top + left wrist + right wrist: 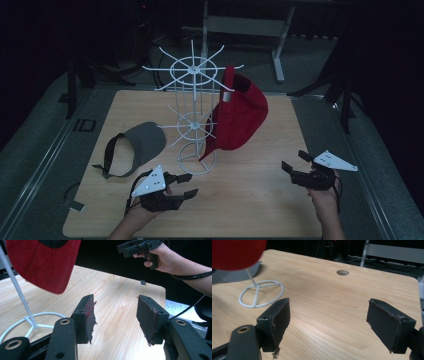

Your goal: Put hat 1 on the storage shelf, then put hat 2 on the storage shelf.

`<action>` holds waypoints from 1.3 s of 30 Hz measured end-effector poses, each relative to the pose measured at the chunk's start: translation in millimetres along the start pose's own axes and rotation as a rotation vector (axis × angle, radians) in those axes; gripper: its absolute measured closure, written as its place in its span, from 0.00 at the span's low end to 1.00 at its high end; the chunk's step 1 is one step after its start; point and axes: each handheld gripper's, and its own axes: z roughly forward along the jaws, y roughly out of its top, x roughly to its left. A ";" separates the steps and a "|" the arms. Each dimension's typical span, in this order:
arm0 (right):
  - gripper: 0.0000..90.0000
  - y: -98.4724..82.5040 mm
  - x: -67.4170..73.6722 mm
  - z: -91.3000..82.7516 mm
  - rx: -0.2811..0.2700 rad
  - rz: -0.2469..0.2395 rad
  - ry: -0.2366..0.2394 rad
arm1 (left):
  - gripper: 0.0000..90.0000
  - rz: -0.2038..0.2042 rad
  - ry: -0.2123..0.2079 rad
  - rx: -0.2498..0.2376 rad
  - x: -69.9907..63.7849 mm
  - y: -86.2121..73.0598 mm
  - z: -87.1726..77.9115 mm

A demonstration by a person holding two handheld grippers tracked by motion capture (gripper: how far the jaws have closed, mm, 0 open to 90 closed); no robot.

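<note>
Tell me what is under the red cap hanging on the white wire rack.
Under the red fabric cap lies bare light wooden tabletop and the ring base of the white wire rack. The cap covers the rack's right-hand prongs, so the hook holding it cannot be seen.

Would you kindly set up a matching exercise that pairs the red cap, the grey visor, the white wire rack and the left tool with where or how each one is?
Things:
1. red cap
2. grey visor
3. white wire rack
4. left tool

States:
A. standing upright at the table's middle
B. hanging on the rack
C. open, nothing between its jaws
D. lying flat on the table, left of the rack

Pairs: 1-B, 2-D, 3-A, 4-C
</note>
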 end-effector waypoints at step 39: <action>0.21 -89.1 -22.2 -11.6 -0.031 0.124 -0.278 | 0.56 -0.112 0.353 0.006 41.0 -68.5 -95.2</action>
